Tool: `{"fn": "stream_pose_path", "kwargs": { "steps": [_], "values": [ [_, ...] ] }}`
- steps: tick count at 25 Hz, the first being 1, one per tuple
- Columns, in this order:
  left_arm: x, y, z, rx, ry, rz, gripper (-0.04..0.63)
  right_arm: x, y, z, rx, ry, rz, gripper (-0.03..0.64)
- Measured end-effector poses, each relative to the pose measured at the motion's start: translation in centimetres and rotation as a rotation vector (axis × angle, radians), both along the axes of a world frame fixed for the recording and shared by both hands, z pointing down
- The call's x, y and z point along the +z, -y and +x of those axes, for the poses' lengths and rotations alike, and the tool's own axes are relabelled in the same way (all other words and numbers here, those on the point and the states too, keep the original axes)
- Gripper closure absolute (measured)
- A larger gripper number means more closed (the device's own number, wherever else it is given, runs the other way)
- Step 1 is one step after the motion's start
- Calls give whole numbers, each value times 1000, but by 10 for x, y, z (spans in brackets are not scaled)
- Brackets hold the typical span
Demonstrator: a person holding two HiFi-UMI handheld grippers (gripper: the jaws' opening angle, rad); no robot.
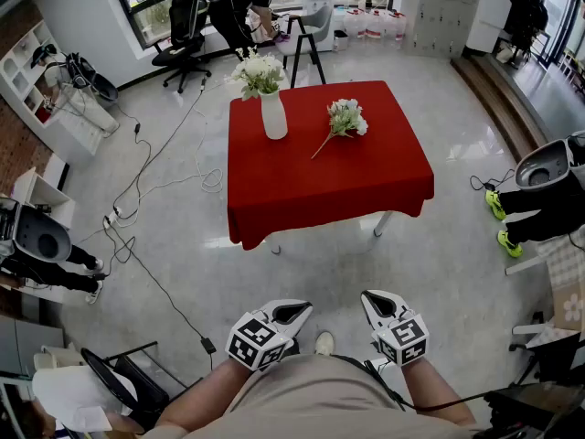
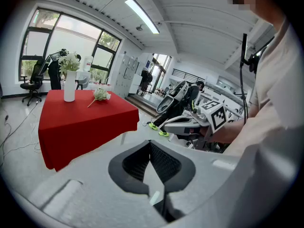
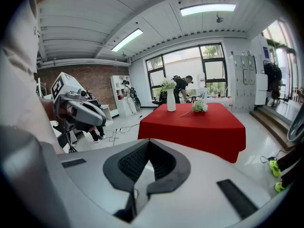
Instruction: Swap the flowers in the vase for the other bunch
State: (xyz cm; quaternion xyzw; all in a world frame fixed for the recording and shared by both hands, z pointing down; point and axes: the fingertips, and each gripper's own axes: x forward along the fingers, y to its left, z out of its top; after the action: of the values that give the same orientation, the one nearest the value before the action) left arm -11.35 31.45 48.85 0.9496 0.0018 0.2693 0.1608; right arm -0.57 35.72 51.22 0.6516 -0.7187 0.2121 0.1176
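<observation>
Left gripper (image 1: 294,312), head view: held low in front of the person's body, over bare floor and well short of the table (image 1: 329,186); it touches nothing.
Right gripper (image 1: 373,302), head view: just beside the left one, also over the floor and clear of everything.
Table, head view: draped in a red cloth, standing ahead of both grippers.
Vase (image 1: 273,115), head view: white and upright near the table's far left corner, with a bunch of white flowers (image 1: 259,71) standing in it.
Other bunch (image 1: 346,119), head view: lies flat on the cloth to the right of the vase and apart from it, stem pointing toward the near left.
Floor, head view: cables (image 1: 137,199) trail left of the table; an office chair (image 1: 187,35) stands beyond it by the window.
Left gripper, left gripper view: jaws closed, dark ribbed pads meeting at their tips with nothing between them.
Table, left gripper view: off to the left and well away, with the vase and the loose bunch both on it.
Right gripper, left gripper view: seen at the right, close by.
Right gripper, right gripper view: jaws fully together, pads meeting at the tips, empty.
Table, right gripper view: ahead and slightly right, well apart; the vase stands toward its far left, the loose bunch to the vase's right.
Left gripper, right gripper view: shows at the left side.
</observation>
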Motion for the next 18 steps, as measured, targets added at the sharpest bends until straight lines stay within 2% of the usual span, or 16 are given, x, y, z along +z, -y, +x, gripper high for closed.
{"fn": "stream_pose_path", "kwargs": {
  "steps": [10, 18],
  "values": [
    [0, -21, 1, -12, -1, 15, 588, -1, -23, 5, -11, -2, 2, 606],
    [-3, -22, 6, -11, -11, 33, 588, -6, -22, 14, 2, 0, 18, 601]
  ]
}}
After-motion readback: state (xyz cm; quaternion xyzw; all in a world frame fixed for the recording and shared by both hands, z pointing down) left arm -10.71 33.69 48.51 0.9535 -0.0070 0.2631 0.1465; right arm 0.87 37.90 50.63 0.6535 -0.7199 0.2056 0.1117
